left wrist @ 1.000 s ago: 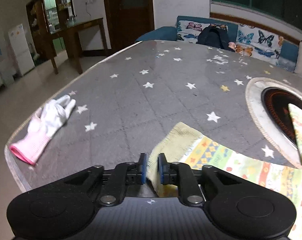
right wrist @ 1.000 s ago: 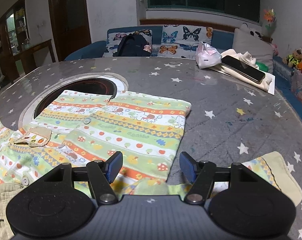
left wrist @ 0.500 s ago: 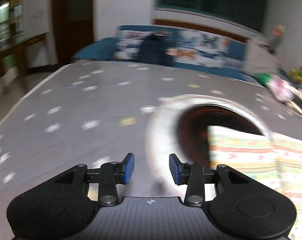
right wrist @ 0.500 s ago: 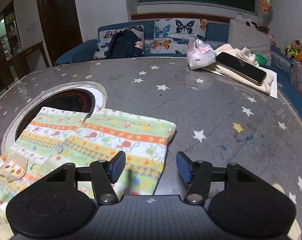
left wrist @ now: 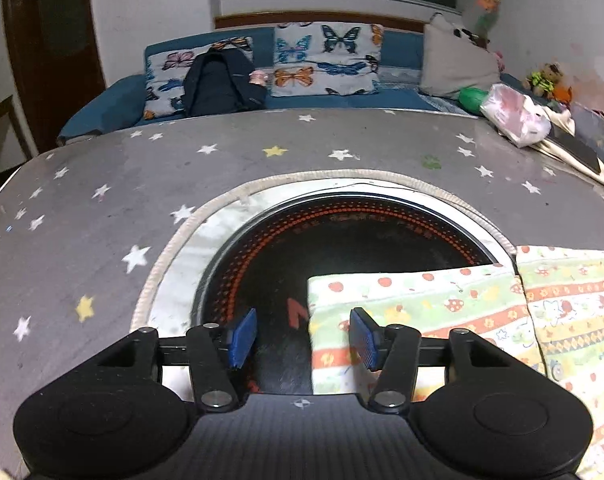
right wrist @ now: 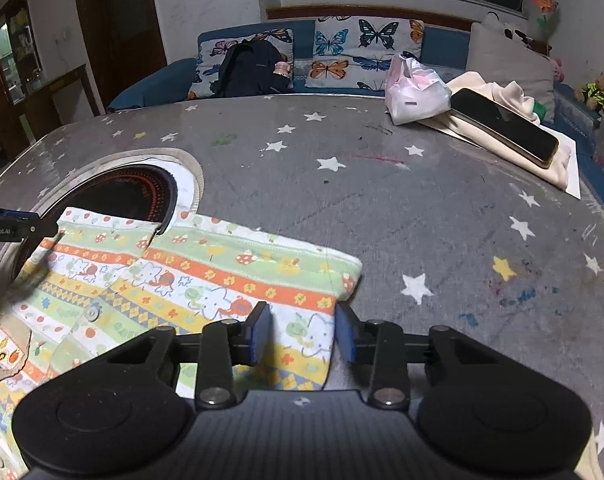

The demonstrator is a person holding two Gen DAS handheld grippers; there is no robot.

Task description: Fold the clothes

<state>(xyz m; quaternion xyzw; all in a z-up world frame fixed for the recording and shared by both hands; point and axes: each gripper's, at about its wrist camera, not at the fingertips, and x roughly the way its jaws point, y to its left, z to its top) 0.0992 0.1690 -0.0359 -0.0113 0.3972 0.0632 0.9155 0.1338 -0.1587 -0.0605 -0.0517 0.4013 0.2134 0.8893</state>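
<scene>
The striped, cartoon-printed garment (right wrist: 206, 280) lies flat on the star-patterned tabletop (right wrist: 381, 208), its far left corner reaching over the black round heater plate (left wrist: 341, 248) set into the tabletop.

At the left, the left hand-held gripper (left wrist: 302, 338) hangs over that corner. Its jaws have just been opening and stand about half apart, with the garment's left edge between them, unpinched. If they close at this height they could take only the top layer, or scrape the plate below.

At the right, the right hand-held gripper (right wrist: 303, 334) straddles the garment's near right edge. Its jaws have just been closing, yet a gap shows on both sides of the cloth, so nothing is held. A shallow bite could slip when lifted, and uneven grips would skew the fold.

Far right, the phone (right wrist: 505, 128) and plastic bag (right wrist: 413, 92) sit well apart.
</scene>
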